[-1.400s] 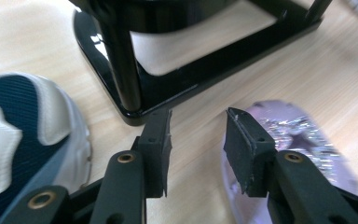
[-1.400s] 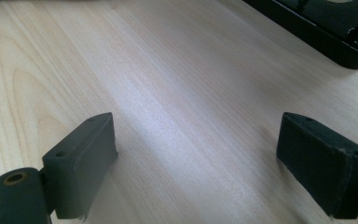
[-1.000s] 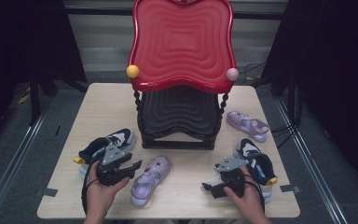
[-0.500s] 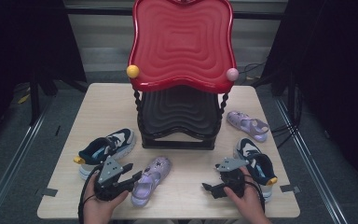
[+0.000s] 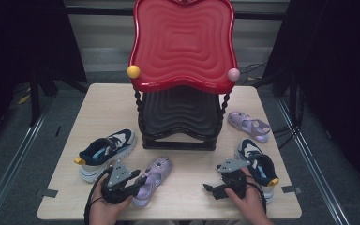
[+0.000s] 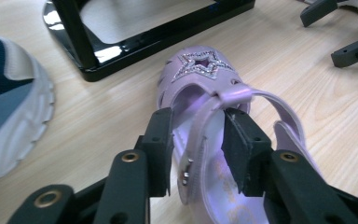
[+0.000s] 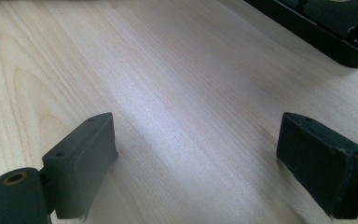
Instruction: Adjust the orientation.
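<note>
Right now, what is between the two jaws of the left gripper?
In the left gripper view, the strap of the purple sandal stands between the jaws of the left gripper, which have just been closing around it.

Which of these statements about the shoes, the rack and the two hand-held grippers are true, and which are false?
1. The left hand-held gripper has its jaws around the strap of the near purple sandal. True; they have just been closing.
2. The right hand-held gripper holds a sneaker. False; its jaws are open over bare table.
3. The rack's top shelf is red. True.
4. Both purple sandals lie side by side. False; the second sandal lies right of the rack.
</note>
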